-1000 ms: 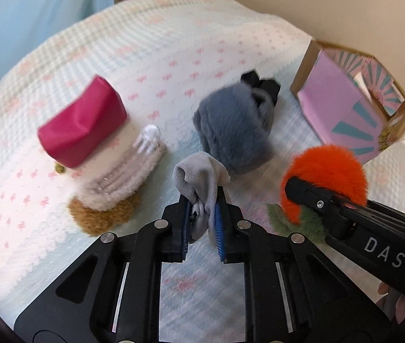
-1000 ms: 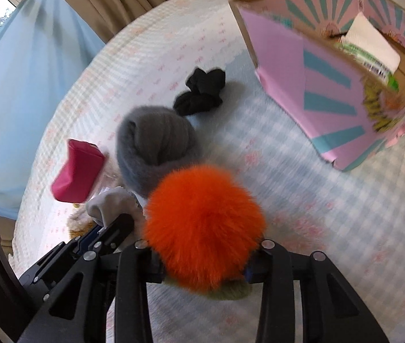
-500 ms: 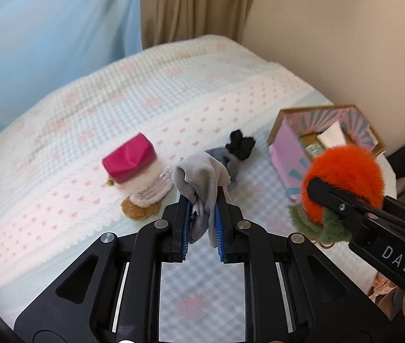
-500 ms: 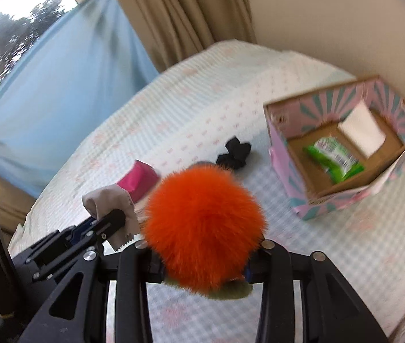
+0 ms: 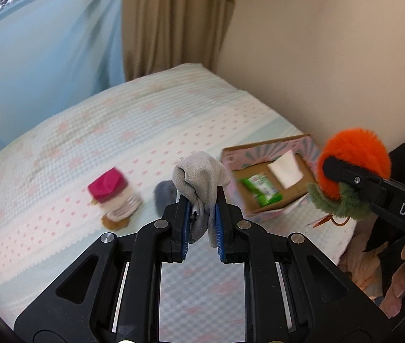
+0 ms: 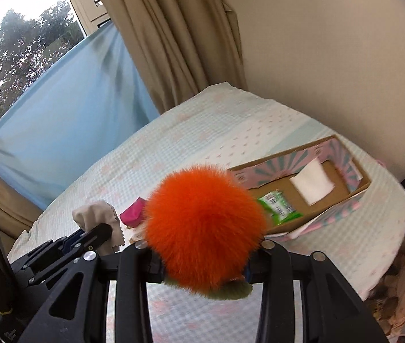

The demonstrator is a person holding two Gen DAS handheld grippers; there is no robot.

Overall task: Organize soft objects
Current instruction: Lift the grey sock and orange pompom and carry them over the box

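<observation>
My left gripper (image 5: 201, 223) is shut on a light grey sock (image 5: 199, 177) and holds it high above the bed. My right gripper (image 6: 202, 268) is shut on a fluffy orange pom-pom (image 6: 205, 228) with a green fuzzy base; the pom-pom also shows in the left wrist view (image 5: 354, 157). An open pink and teal cardboard box (image 5: 262, 214) sits on the bed near the wall, holding a green packet (image 5: 261, 188) and a white pad (image 5: 287, 168). The box also shows in the right wrist view (image 6: 342, 211). A grey furry item (image 5: 164, 193) lies on the bed, partly hidden behind the sock.
A magenta pouch (image 5: 106, 184) rests on a white and brown plush item (image 5: 121, 213) on the pale patterned bed (image 5: 59, 214). A blue sheet (image 6: 68, 114) and beige curtains (image 6: 174, 37) hang behind. The wall is on the right. The bed edge drops off at the right.
Both grippers have risen well above the bed with their loads. The bed items now look small and far, and the box interior is in view.
</observation>
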